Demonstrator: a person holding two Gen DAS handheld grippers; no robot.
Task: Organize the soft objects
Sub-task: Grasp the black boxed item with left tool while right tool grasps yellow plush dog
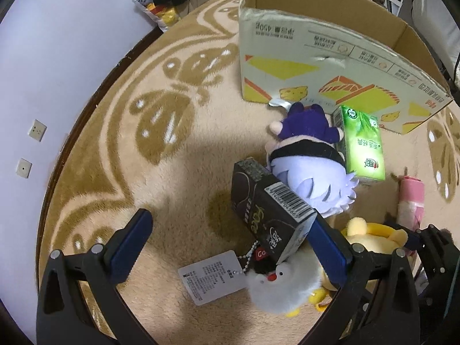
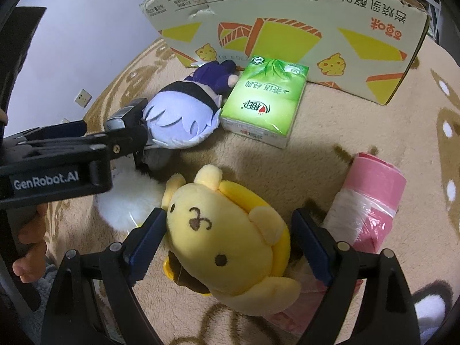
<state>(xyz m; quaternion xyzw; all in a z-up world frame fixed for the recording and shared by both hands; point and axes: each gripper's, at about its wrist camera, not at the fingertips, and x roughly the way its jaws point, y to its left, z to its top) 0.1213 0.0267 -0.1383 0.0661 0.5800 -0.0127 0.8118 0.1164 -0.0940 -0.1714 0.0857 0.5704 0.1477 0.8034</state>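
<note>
While your right gripper [image 2: 227, 235] points steeply down, its jaws stand spread wide around the yellow plush [image 2: 230, 235]; the blue pads sit beside its head on both sides, and whether they press it you cannot tell. Just right of that plush lies the pink roll [image 2: 371, 201], on the beige rug [image 2: 330, 132]. Behind the plush, the green tissue pack [image 2: 264, 100] lies flat, touching the purple-haired doll [image 2: 178, 120] on its left. The cardboard box [image 2: 287, 28] stands upright behind both, open at the top.

Your left gripper [image 1: 230, 247] is also spread wide, pinching nothing. Its right pad touches or nearly touches the black carton [image 1: 270, 207], which leans tilted over the white fluffy toy [image 1: 281, 287]. A paper tag [image 1: 212, 276] on a bead chain lies beside that toy, between the jaws. In the right wrist view your hand [image 2: 28, 244] grips the left tool's handle at the picture's left edge.
</note>
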